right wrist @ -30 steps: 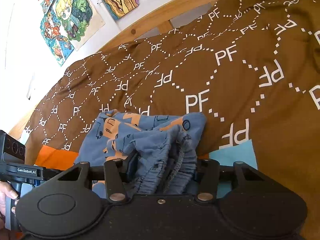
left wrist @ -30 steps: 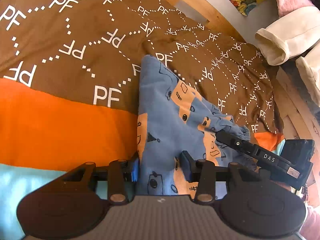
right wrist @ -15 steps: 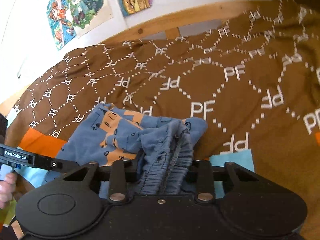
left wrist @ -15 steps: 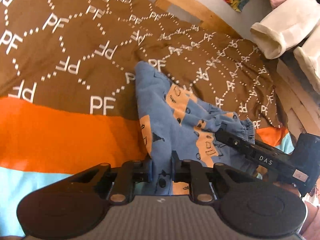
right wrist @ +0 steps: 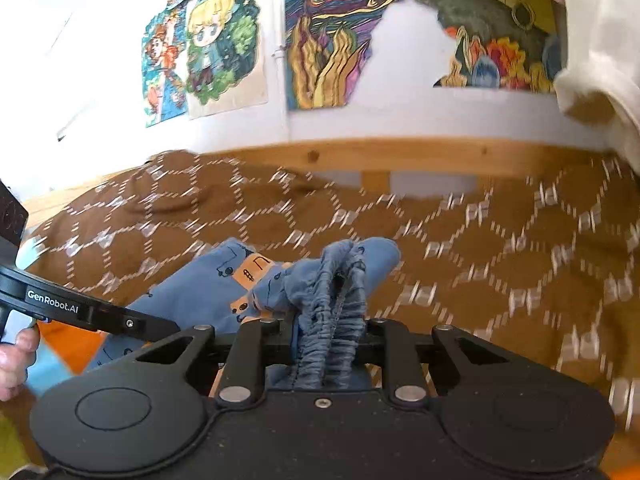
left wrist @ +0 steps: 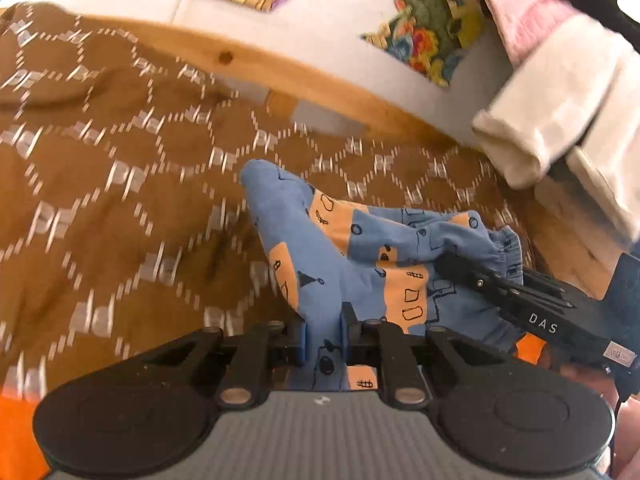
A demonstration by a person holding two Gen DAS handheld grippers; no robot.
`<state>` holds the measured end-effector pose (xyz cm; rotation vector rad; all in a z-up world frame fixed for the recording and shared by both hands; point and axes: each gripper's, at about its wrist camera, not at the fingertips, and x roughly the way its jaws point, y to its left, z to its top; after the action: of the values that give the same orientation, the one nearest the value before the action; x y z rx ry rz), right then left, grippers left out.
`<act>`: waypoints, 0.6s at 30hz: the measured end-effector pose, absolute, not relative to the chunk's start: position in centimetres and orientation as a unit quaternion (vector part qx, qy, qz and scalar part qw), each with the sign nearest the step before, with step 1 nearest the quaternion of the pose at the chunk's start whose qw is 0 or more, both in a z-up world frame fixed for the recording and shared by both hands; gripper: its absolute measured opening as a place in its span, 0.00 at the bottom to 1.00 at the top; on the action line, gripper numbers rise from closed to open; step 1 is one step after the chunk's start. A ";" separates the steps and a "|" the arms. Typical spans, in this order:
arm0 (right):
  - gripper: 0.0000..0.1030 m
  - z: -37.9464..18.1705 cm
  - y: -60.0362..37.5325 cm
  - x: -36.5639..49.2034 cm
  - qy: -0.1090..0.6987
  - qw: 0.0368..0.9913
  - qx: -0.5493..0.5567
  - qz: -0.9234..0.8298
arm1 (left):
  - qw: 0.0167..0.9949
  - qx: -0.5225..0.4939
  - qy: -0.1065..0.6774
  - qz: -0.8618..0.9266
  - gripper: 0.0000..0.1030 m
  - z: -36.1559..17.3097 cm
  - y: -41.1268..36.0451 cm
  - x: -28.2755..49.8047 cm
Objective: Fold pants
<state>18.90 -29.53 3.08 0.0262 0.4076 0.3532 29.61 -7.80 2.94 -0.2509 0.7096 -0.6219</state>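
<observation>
Left wrist view shows the left gripper [left wrist: 323, 334] clenched on blue-and-orange printed pants [left wrist: 320, 248], right gripper [right wrist: 329, 344] pinching their waistband; bunched above the brown patterned bedspread [left wrist: 120, 208], folding barely begun.

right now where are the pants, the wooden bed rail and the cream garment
pants [left wrist: 320, 256], left wrist view, on the blue leg fabric
wooden bed rail [right wrist: 440, 156], right wrist view, on its front face
cream garment [left wrist: 548, 112], left wrist view, on its sleeve

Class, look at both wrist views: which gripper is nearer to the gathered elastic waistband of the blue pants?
Right. The right gripper is shut directly on the waistband. The left gripper is clamped on a flat printed part of the pants, away from the waistband.
</observation>
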 end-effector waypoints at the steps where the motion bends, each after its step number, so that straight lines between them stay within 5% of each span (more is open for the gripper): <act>1: 0.22 3.4 -29.8 20.1 0.199 0.965 0.008 0.172 | 0.886 -0.119 0.334 -0.298 0.16 2.9 -8.3 30.5; 9: 0.36 0.3 -32.0 27.5 0.261 0.955 0.004 0.142 | 0.879 -0.121 0.375 -0.268 0.22 -1.2 -10.2 35.6; 18: 0.75 -0.7 -32.6 26.0 0.242 0.964 -0.016 0.111 | 0.894 -0.095 0.375 -0.224 0.65 -1.0 -9.7 34.8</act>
<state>25.97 -32.64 -0.69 -0.0319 0.4908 0.2241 34.79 -9.66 -0.98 -0.1971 0.7778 -0.4649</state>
